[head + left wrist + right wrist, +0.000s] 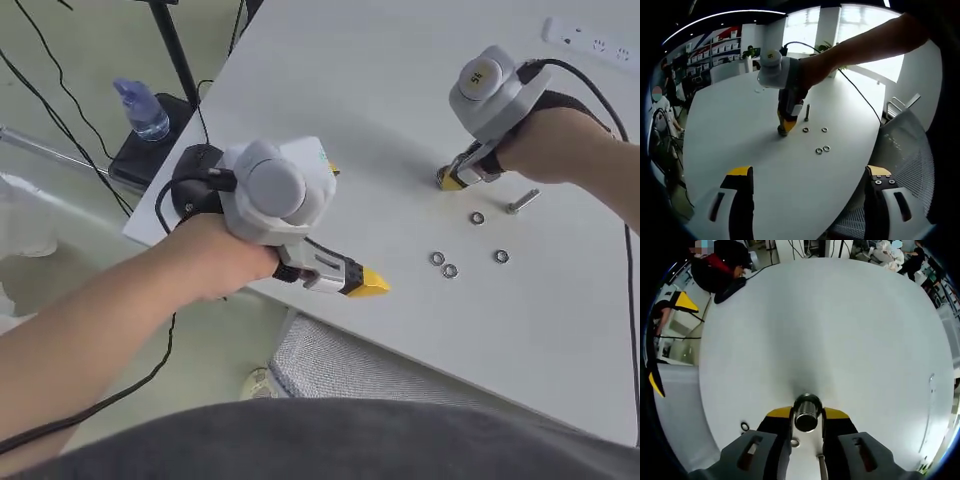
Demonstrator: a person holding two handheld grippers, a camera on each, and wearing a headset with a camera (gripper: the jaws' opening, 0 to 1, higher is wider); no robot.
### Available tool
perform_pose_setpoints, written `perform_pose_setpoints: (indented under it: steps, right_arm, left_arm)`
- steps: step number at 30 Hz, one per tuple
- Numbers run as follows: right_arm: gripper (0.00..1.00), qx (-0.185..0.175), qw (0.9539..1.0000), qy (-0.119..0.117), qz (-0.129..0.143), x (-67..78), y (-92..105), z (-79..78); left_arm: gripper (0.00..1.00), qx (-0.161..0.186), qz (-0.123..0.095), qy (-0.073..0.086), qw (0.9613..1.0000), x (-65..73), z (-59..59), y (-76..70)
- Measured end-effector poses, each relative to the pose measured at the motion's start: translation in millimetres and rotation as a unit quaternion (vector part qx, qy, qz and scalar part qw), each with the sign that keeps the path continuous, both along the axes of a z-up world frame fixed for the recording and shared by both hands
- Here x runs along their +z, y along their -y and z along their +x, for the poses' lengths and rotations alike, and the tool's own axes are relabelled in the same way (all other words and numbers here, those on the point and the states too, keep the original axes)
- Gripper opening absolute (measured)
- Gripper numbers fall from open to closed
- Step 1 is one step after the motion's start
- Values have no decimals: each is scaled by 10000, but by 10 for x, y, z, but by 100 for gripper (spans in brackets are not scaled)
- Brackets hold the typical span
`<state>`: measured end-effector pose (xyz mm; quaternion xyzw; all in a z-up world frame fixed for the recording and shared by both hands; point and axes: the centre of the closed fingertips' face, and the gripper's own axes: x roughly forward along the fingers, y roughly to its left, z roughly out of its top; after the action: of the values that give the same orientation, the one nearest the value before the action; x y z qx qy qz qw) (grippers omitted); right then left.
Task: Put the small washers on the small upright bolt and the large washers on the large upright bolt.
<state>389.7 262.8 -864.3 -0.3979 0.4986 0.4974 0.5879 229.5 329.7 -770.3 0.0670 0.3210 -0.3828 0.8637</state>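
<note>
Right hand-held gripper (452,181) clamped on bolt (806,412), apparently standing it upright; left hand-held gripper (808,173) agape, empty; washers (449,270) need picking next.

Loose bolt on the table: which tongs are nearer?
Right. The right tongs stand just beside the loose bolt; left tongs hang back at the edge of the table.

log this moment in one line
left tongs: open, at table edge | right tongs: shut on large bolt | washers: four loose on table | small bolt: beside washers
</note>
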Motion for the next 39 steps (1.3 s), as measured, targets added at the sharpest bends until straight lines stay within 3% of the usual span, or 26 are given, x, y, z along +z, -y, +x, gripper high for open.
perform_pose_setpoints:
  steps: [22, 29, 32, 36, 39]
  right_arm:
    - [22, -102, 9999, -1, 65, 7, -2, -19]
    - [24, 34, 9999, 29, 125, 9, -10, -30]
    - [25, 74, 9997, 61, 218, 32, -33, -39]
    - [39, 292, 9993, 122, 189, 47, -35, -54]
    - [38, 229, 9994, 73, 243, 84, -49, -57]
  left_arm:
    - [90, -91, 125, -40, 9999, -40, -28, 9]
    - [88, -131, 99, -12, 9999, -38, -57, 32]
    - [88, -121, 78, -24, 9999, -46, -54, 37]
    - [88, -133, 83, -52, 9999, -73, -66, 41]
    - [88, -123, 71, -38, 9999, -65, -65, 39]
